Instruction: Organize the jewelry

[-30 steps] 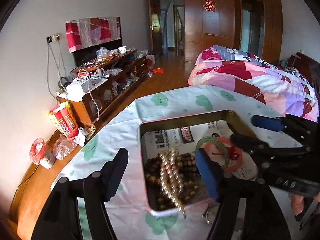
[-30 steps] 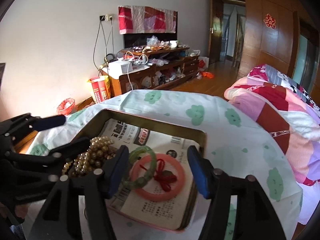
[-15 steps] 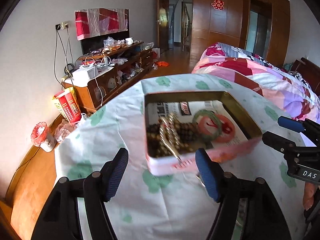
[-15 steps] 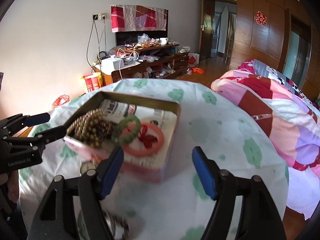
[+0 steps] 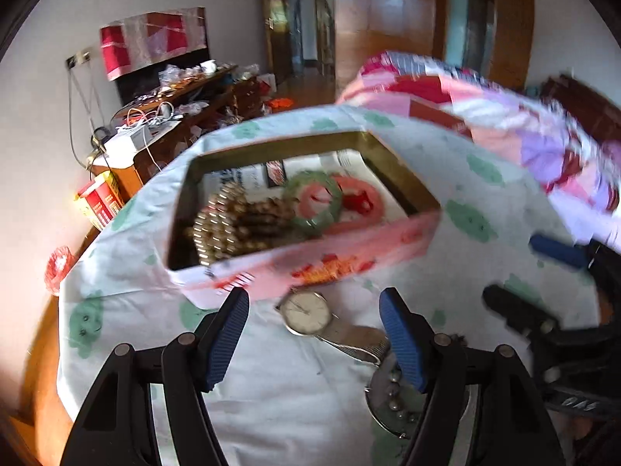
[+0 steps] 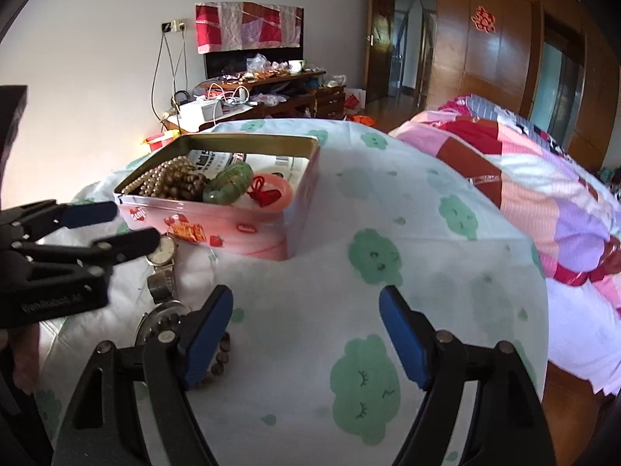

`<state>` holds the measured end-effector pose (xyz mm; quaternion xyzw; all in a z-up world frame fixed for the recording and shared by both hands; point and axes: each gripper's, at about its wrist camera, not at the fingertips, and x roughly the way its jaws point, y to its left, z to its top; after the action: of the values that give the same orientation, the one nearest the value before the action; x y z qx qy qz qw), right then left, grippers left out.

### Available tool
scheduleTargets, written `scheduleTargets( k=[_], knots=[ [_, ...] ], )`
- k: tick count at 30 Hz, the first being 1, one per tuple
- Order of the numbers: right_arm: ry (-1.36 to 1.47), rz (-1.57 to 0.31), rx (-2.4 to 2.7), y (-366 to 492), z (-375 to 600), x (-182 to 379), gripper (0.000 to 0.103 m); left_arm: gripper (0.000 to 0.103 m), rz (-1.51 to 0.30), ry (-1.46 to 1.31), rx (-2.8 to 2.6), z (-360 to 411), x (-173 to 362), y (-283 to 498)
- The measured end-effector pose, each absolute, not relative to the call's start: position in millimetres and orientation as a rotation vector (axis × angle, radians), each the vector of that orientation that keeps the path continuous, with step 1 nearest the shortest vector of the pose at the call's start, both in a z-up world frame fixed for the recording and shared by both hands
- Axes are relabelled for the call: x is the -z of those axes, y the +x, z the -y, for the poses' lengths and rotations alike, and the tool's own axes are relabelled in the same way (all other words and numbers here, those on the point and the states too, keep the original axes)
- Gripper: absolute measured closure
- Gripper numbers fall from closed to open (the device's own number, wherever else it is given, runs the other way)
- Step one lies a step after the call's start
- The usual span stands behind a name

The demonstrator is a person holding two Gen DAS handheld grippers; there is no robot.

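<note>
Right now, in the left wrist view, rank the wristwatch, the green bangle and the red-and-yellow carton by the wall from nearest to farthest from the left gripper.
1. Wristwatch: on the cloth between the open fingers of the left gripper, in front of the tin.
2. Green bangle: inside the pink tin, right of the beads.
3. Red-and-yellow carton: off the table, far left by the wall.
</note>
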<state>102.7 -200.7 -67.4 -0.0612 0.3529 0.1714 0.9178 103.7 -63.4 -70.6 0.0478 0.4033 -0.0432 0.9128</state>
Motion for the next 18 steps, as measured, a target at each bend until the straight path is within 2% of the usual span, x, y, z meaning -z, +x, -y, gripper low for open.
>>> scheduleTargets(
  k=[3, 18],
  knots=[
    [-0.103, -0.724, -0.344, 104, 206, 67, 0.019, 0.033, -0.849, 0.133, 0.079, 63, 78, 102],
    [-0.131, -0.723, -0.431, 87, 185, 68, 0.019, 0.032, -0.852, 0.11, -0.006, 3, 80, 90]
  ],
)
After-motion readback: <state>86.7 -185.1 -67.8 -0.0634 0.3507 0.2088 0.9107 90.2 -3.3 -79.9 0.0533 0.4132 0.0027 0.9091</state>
